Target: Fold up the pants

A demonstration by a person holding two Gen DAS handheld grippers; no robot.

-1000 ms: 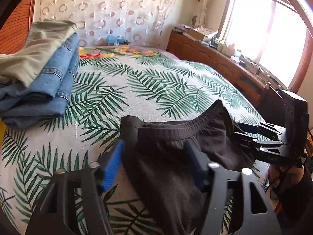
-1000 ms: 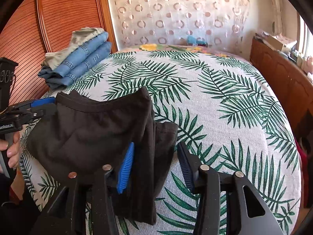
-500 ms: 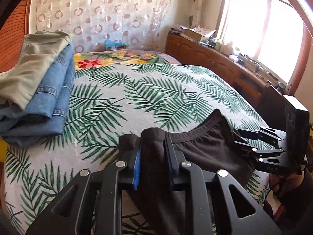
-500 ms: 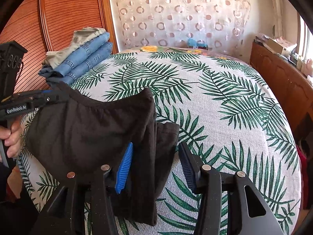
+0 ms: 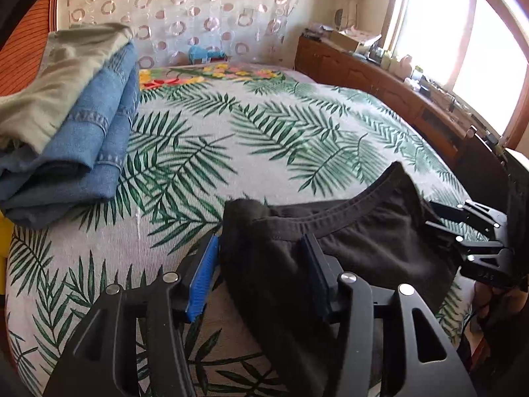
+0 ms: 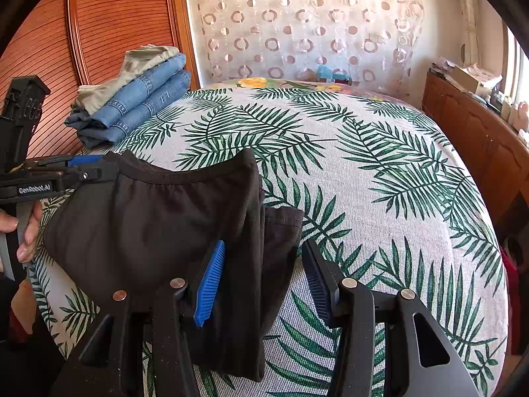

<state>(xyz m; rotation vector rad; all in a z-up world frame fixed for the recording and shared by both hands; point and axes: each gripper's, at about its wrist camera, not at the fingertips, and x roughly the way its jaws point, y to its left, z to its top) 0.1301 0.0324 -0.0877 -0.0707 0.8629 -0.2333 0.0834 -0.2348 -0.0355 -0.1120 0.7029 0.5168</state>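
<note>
Black pants [image 5: 347,251], folded into a thick bundle, were seen lying on the near part of a bed covered by a palm-leaf bedspread [image 5: 264,139], in the lower centre of the left wrist view and the lower left of the right wrist view [image 6: 155,221]. The elastic waistband was turned toward the far side of the bed in both views.

The left gripper [image 5: 261,274] was placed over the left end of the bundle, with cloth lying between its blue pads [image 5: 203,281]. Its jaws were opening, and the pads were not pressed hard into the fabric. In the right wrist view the same gripper [image 6: 89,168] was seen at the left edge, at the waistband corner, held by a hand [image 6: 23,231].

The right gripper [image 6: 264,278] was held apart over the right edge of the bundle in the lower centre of its own view. The folded edge of the pants lay between its pads [image 6: 211,284], near the left one; a clear gap was left on the right side, so nothing was clamped. From the left wrist view this gripper [image 5: 459,228] was seen at the right edge of the frame, at the other end of the waistband.

A stack of folded jeans [image 5: 86,152] topped by an olive garment [image 5: 56,82] was seen at the upper left, well apart from the pants.
</note>
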